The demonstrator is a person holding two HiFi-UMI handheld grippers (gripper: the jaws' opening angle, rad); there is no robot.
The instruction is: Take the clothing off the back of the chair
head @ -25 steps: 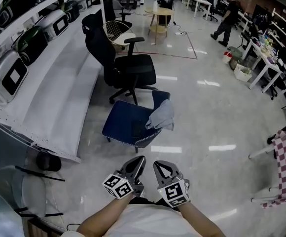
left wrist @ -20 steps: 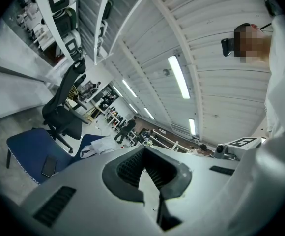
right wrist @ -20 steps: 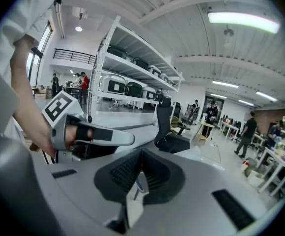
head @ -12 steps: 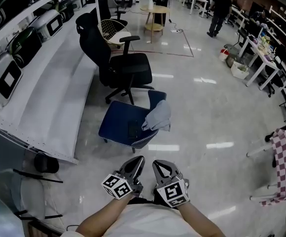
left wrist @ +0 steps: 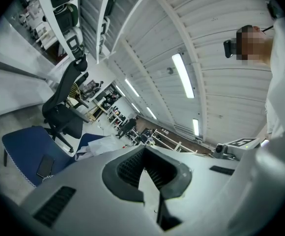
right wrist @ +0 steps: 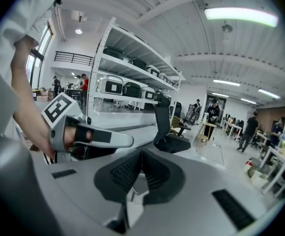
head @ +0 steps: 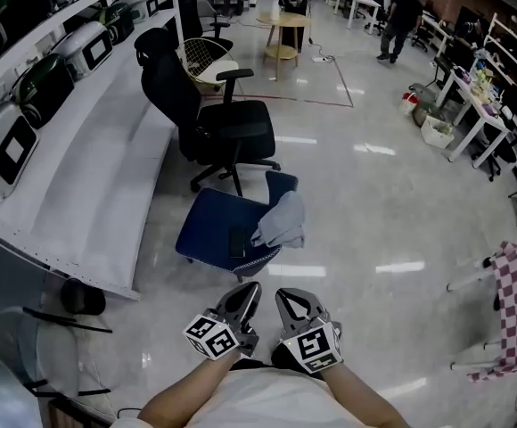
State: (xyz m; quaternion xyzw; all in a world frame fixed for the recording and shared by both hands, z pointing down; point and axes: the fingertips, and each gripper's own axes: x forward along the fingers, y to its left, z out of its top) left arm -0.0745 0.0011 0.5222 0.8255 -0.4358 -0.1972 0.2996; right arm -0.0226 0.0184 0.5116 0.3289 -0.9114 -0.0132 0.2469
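**Clothing not yet reached, both grippers empty**

The task is at its start, as far as the head view shows. The grey clothing [head: 281, 222] is draped over the backrest of the blue chair [head: 216, 224], which stands on the glossy floor [head: 374, 203] at about 12 o'clock from the person. The garment hangs on the chair's 3 o'clock side. A dark flat object [head: 238, 240], possibly a phone, lies on the seat just beside it.

The left gripper [head: 248, 291] and the right gripper [head: 287, 296] are held close together near the person's body, well apart from the chair. Each gripper's own view shows its jaws closed together with nothing between them.

A black office chair [head: 212, 114] stands further off at 12 o'clock, and white shelving [head: 80, 176] runs along 9 to 10 o'clock.

Everything is left to do, in my judgement: close the gap to the chair, open a gripper, pinch the cloth and lift it clear of the backrest.
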